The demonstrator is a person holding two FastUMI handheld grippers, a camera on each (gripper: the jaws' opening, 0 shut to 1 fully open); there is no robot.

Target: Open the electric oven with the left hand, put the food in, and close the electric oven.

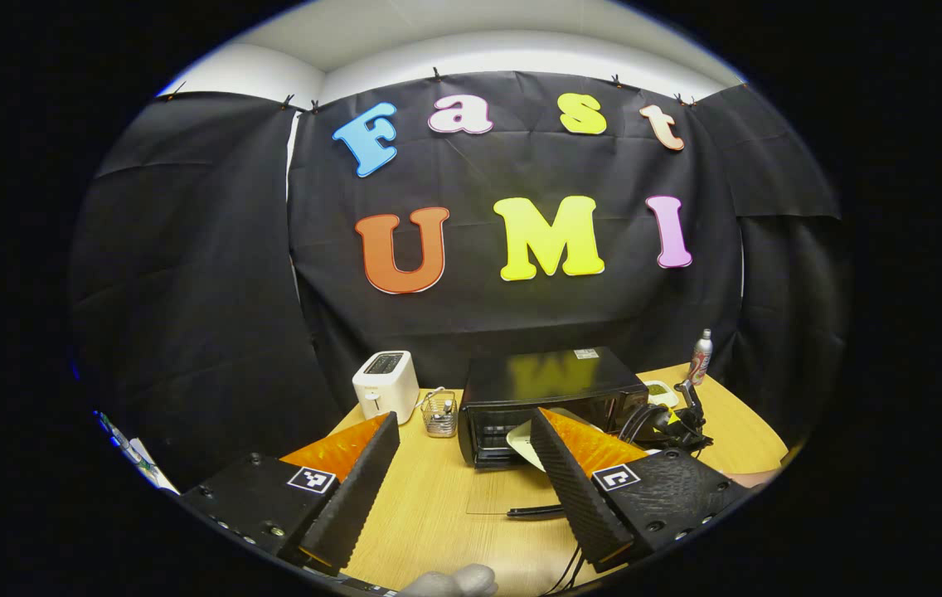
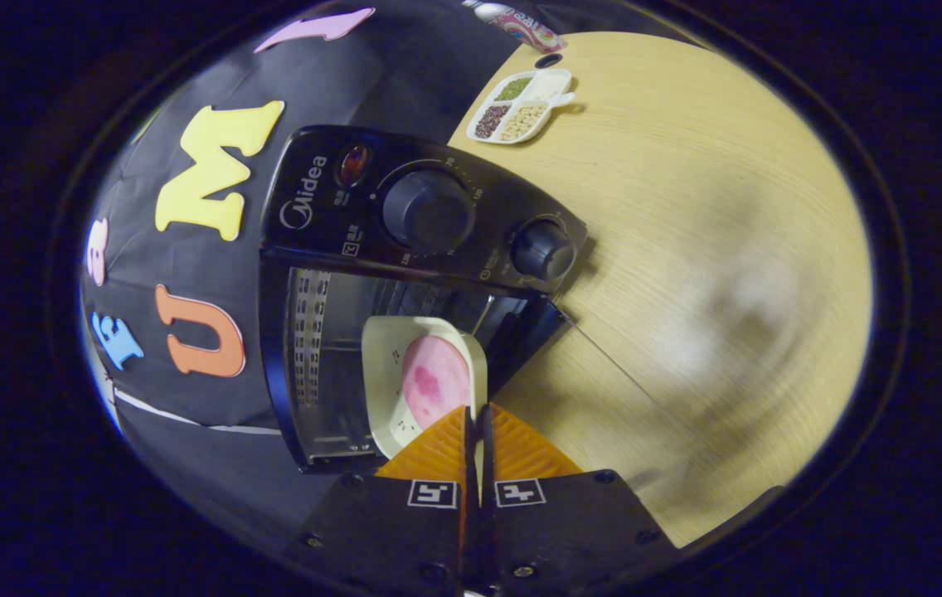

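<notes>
In the right gripper view, the right gripper (image 2: pixel 477 414) has its fingers together, clamped on the near rim of a white plate (image 2: pixel 392 390) carrying a pink slice of food (image 2: pixel 435 383). The plate sits half inside the mouth of the black electric oven (image 2: pixel 405 207), its long axis running into the cavity. In the left gripper view, the left gripper (image 1: pixel 464 431) hangs with fingers wide apart above the wooden counter (image 1: pixel 438 497). The oven's door (image 1: pixel 512 497) lies flat toward the near side. A white toaster (image 1: pixel 386 385) stands left of the oven.
</notes>
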